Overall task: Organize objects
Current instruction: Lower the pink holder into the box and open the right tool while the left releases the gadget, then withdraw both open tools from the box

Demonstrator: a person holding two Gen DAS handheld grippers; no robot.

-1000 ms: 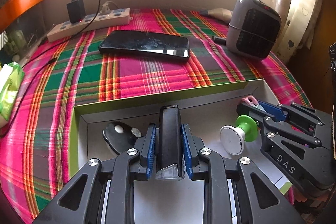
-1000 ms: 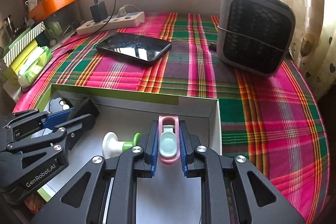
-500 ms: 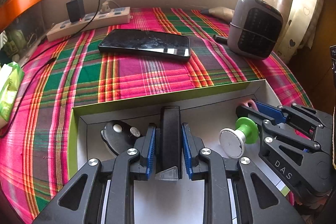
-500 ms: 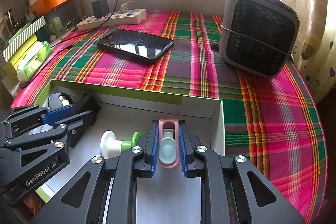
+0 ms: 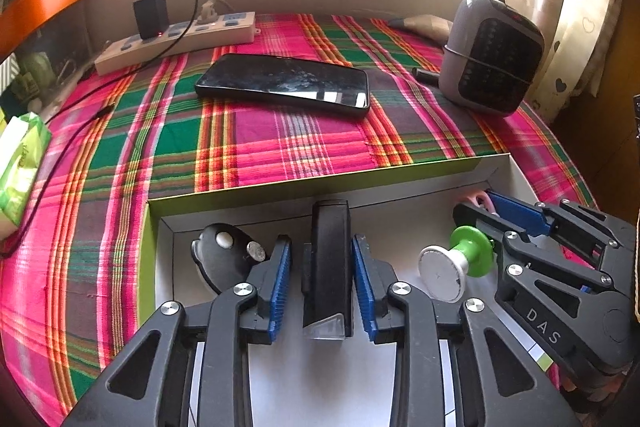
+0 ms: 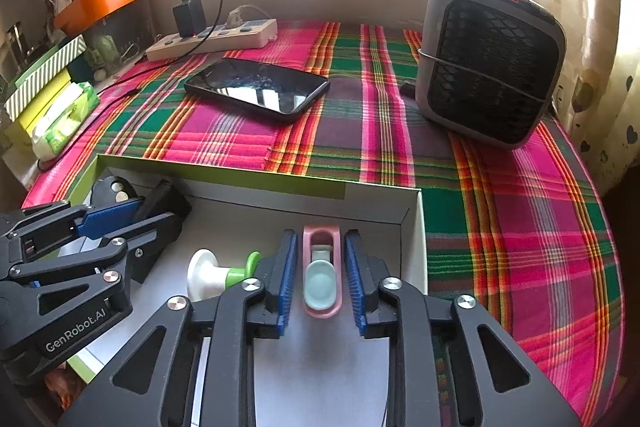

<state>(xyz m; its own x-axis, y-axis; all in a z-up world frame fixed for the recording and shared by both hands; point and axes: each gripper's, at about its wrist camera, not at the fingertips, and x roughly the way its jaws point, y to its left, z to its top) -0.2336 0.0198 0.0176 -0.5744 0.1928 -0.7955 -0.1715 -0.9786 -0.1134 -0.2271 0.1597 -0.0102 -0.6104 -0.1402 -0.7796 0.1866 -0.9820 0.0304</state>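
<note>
A white box with green outer walls (image 5: 240,193) sits on the plaid cloth. Inside it, a black oblong block (image 5: 328,259) lies between the blue pads of my left gripper (image 5: 320,243). Its jaws are opening, with a gap beside the block. My right gripper (image 6: 321,235) straddles a small pink item with a pale blue insert (image 6: 321,275) on the box floor. Those jaws are opening too, with the pads just off it. A green-and-white knob (image 5: 452,263) lies between the two grippers. A black key fob (image 5: 224,259) rests in the box's left corner.
Beyond the box, a black phone (image 5: 284,85) lies on the plaid cloth (image 5: 304,143). A grey fan heater (image 6: 488,63) stands at the right. A power strip (image 5: 180,39) with a charger runs along the back wall, and a tissue pack (image 5: 20,163) sits at the left edge.
Both grippers were shut on their items, the left on the black block and the right on the pink one. Now the pads have parted from them. Neither hand has moved.
</note>
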